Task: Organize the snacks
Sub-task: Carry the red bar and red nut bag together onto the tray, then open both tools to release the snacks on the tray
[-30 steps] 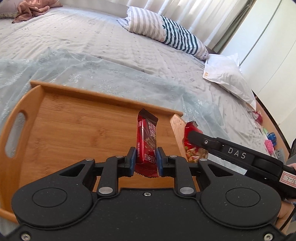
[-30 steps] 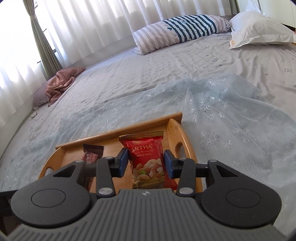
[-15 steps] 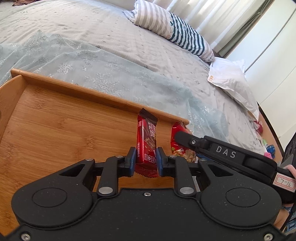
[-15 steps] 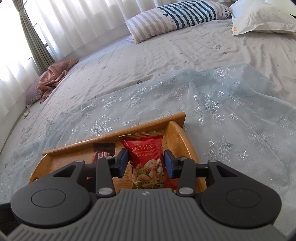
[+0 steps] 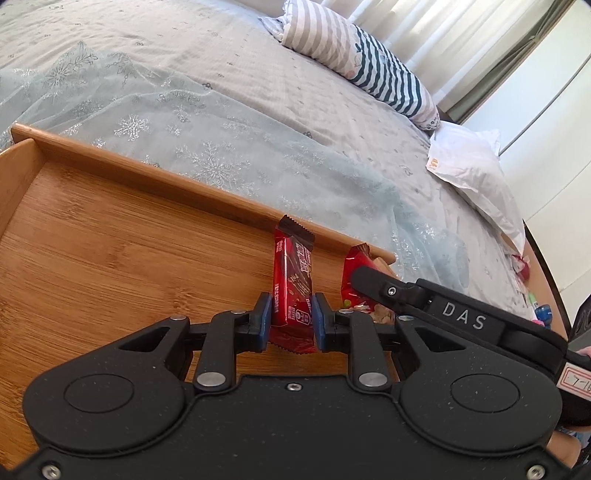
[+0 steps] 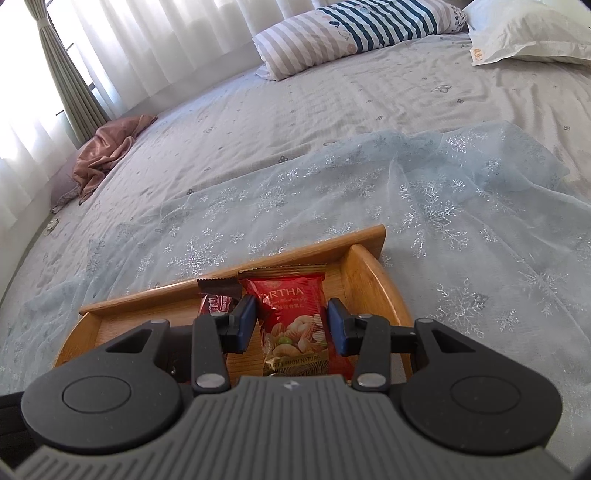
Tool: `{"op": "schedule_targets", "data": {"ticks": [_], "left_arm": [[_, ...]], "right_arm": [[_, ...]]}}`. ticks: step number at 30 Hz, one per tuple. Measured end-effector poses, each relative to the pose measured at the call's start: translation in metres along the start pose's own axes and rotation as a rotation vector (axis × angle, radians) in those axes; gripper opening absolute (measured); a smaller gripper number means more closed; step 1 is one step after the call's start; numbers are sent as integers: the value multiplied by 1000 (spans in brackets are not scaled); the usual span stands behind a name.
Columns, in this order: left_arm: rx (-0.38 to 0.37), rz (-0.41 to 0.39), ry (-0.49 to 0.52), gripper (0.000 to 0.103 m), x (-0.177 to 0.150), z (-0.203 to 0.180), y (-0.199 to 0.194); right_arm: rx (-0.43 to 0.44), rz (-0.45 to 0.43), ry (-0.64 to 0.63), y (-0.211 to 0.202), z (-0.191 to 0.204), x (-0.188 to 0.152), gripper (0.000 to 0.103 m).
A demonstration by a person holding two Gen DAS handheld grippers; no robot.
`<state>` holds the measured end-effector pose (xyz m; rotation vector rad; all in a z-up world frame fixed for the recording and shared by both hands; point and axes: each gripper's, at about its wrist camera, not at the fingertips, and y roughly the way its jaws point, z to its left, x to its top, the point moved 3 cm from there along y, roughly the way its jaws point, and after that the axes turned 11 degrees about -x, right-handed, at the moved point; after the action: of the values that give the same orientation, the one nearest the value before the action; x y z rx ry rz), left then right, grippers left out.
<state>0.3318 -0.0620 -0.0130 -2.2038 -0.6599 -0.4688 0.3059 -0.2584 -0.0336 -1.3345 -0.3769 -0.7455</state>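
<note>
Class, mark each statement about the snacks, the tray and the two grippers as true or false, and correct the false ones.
1. The left gripper grips a red snack bar. True.
2. The right gripper holds a green bottle. False: a red nut packet sits between its jaws.
3. Both snacks hang over the wooden tray. True.
4. The tray rests on a bare floor. False: it lies on a snowflake-patterned sheer cloth on the bed.
5. A striped pillow lies on the bed. True.
</note>
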Motion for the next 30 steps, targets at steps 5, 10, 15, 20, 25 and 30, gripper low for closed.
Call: {"op": "schedule_targets", "data": {"ticks": [5,10,15,20,25,30], "left_arm": [[8,-4,2,22,0,2,2],[6,-5,-10,22,-1,4,5],[2,-9,-15,22,-1,4,5],[1,-10,-11,22,-1,5,5],[0,-8,-7,21,-1,5,5],[3,-4,2,21,0,3,5]], "right_arm": [[4,2,3,2,2,1,47],[2,3,9,5,4,2,47],[-2,4,22,8,4,2,47],[-5,0,25,9,5,1,47],[-3,-4,33,10,5,1,46],[0,-5,37,10,4,1,46]]}}
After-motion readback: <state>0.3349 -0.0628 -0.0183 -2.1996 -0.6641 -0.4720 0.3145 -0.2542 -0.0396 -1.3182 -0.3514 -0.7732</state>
